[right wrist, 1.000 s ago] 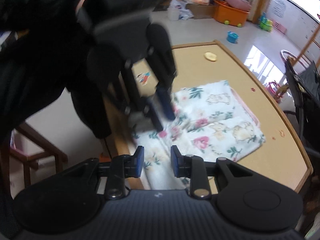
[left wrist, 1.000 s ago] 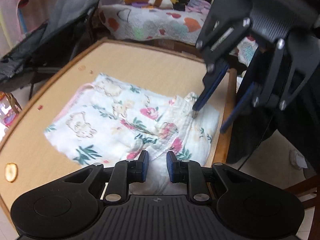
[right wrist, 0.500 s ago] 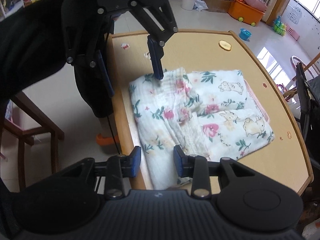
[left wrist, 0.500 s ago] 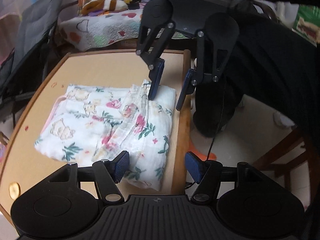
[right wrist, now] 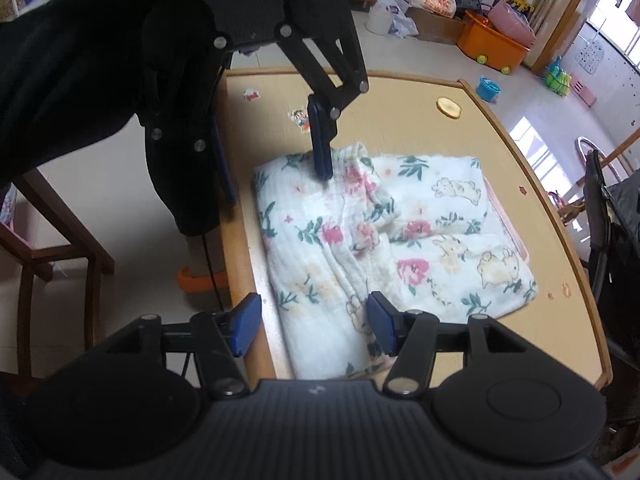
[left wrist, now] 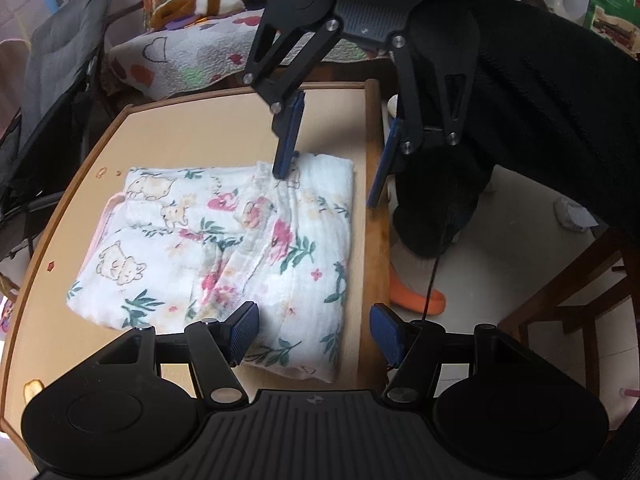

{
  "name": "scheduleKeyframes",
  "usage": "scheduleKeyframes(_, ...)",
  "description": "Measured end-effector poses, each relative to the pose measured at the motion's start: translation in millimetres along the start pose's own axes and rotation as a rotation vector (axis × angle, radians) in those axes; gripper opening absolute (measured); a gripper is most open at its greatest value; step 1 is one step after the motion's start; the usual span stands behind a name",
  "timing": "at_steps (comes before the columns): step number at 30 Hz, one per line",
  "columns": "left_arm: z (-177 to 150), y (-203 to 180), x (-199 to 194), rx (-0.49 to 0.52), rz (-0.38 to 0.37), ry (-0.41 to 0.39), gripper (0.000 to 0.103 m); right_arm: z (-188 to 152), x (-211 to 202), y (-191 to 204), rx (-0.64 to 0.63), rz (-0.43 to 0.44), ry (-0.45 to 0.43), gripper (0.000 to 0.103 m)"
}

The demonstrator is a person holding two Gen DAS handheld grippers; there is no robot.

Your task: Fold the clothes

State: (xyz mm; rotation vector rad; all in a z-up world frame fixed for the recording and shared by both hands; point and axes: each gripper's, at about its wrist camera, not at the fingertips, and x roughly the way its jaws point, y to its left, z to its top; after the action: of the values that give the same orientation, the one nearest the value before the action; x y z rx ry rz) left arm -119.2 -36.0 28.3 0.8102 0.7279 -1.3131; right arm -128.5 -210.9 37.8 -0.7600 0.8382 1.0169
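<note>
Soft daylight fills the room. The window (right wrist: 612, 28) glows very white and the floor (right wrist: 524, 136) shines under it. Picture edges bend and go dark. Everything looks fairly sharp.

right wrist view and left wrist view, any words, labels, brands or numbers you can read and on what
None can be read in either view.
Stickers on the table: cartoon pictures, any lettering too small.
Green package at top right of the left wrist view: print too blurred.
Floral garment: flowers and animals only, no words.
</note>
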Motion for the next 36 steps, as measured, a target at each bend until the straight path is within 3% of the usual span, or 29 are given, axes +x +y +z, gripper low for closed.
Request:
scheduleKeyframes(18,-4,3,16,0.081,0.007,0.041,0.065,-4,22,-4,-0.086,0.008,0.059,0.058)
scheduleKeyframes(31,-9,11,14,0.060,0.046,0.017,0.066,-7,23,-11,-0.057,-0.003,0.057,0.057)
scheduleKeyframes(36,-7,19,16,0.004,0.024,0.032,0.066,-7,25,-17,-0.030,0.009,0.059,0.057)
